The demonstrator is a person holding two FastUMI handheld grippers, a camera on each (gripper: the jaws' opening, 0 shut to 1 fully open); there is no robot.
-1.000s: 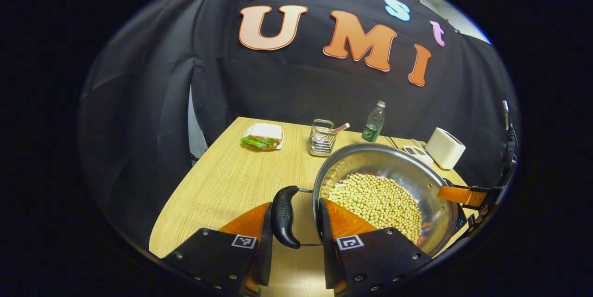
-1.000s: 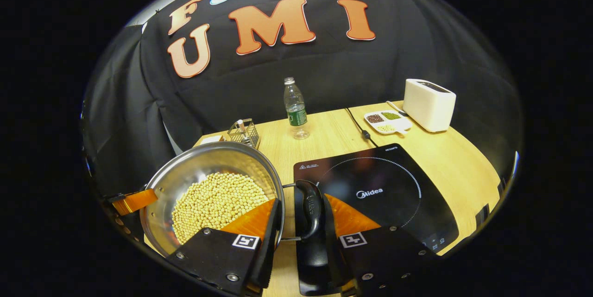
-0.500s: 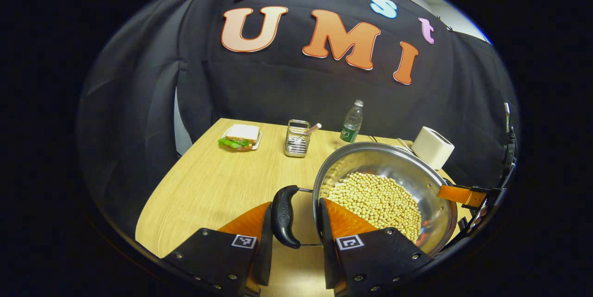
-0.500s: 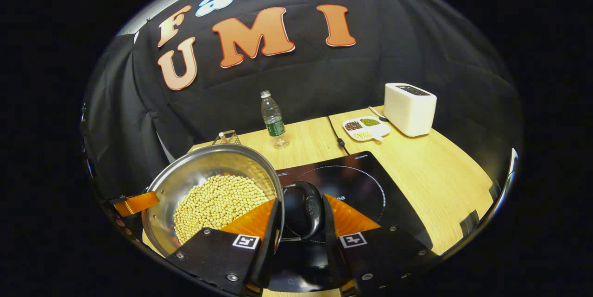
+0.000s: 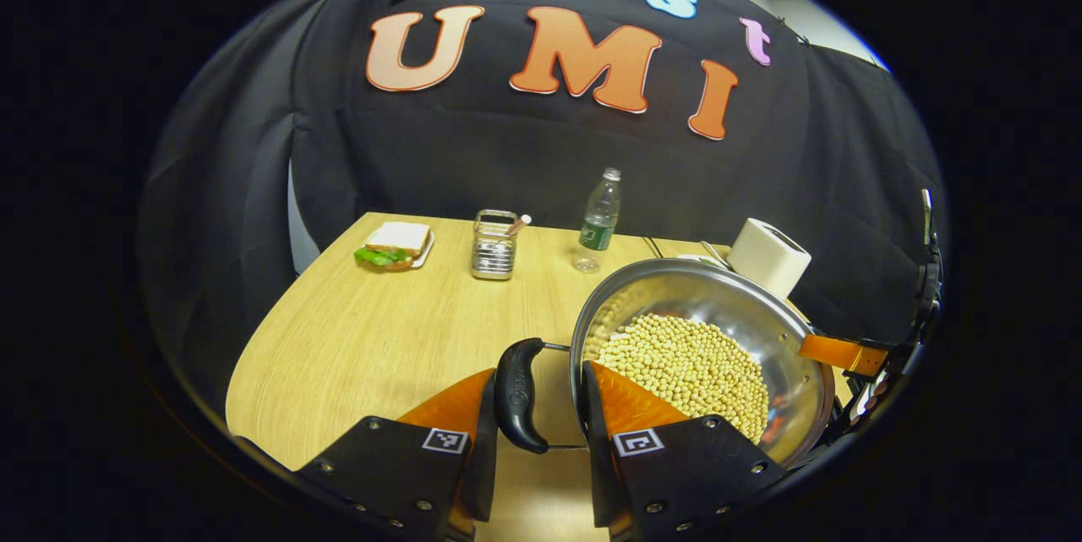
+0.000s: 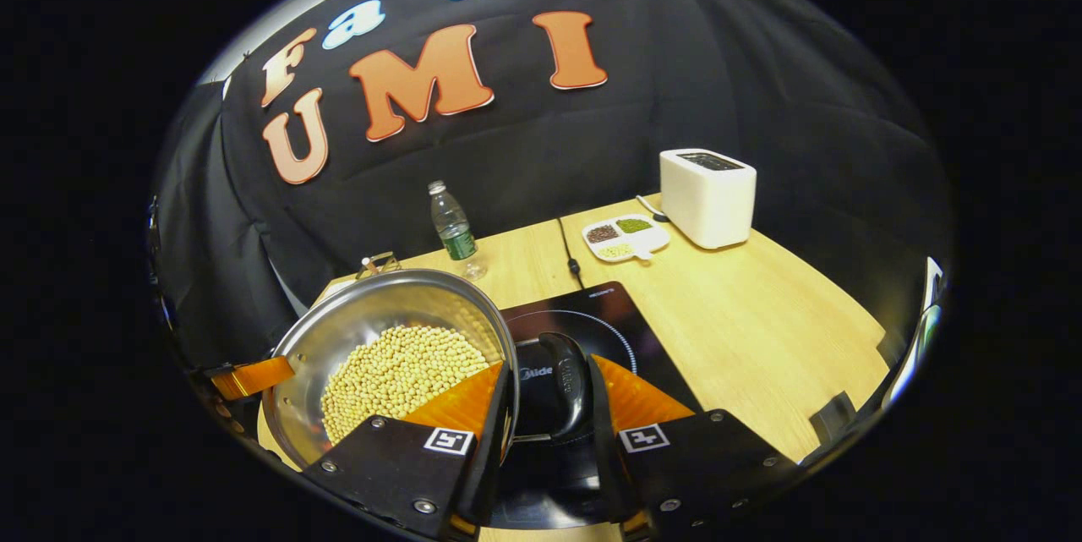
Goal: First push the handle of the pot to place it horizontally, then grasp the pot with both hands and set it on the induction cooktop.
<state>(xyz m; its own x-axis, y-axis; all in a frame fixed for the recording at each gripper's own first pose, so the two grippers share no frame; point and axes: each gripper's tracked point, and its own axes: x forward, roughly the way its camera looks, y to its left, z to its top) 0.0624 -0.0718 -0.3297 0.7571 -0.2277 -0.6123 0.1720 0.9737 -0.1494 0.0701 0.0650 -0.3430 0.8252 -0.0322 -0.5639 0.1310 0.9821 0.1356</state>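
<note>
Pot (image 6: 380, 356) handles lie level, one toward each gripper.

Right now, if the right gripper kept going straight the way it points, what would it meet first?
Past the pot handle between its jaws, the right gripper points over the induction cooktop. Beyond lies bare table; the power cord looks nearest in line, though depth is unclear.

Silver pot (image 5: 744, 314), pale yellow beans (image 5: 689, 360)

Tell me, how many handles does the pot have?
2: one black handle between the left gripper's fingers, another handle between the right gripper's fingers, on opposite sides of the pot.
</note>
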